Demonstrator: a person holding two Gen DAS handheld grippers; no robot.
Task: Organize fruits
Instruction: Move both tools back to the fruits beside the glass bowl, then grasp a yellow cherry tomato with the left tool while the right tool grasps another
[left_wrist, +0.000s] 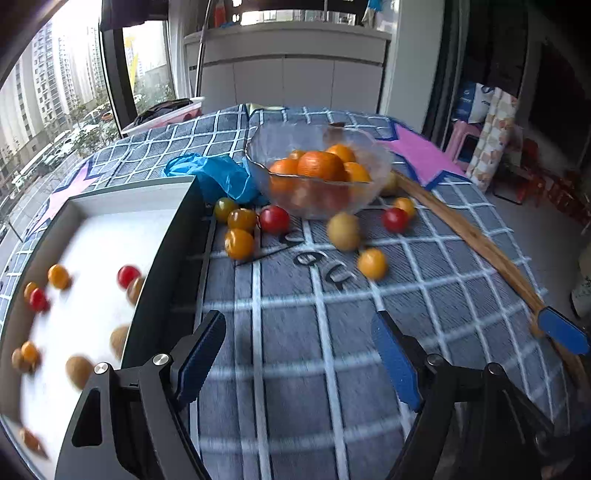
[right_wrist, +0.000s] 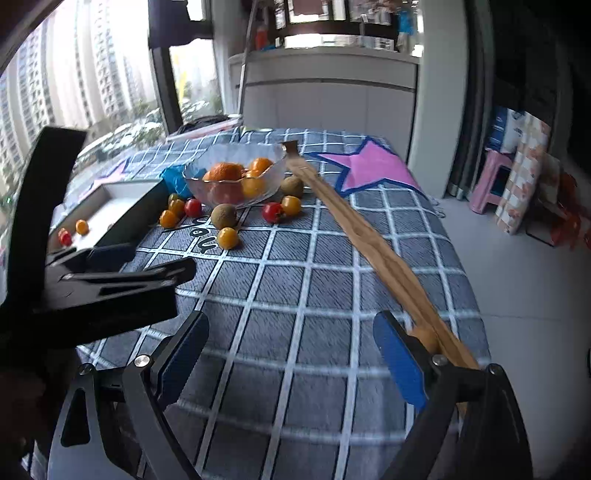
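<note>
Left wrist view: both blue-padded grippers, left (left_wrist: 299, 354) and right (right_wrist: 291, 354), wide open and empty, poised for loose cherry tomatoes (left_wrist: 274, 219) beside white tray (left_wrist: 129, 192).

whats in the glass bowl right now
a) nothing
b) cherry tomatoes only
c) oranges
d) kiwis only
c) The glass bowl holds oranges piled inside it, while the cherry tomatoes and the kiwi lie outside it on the checked cloth.
</note>
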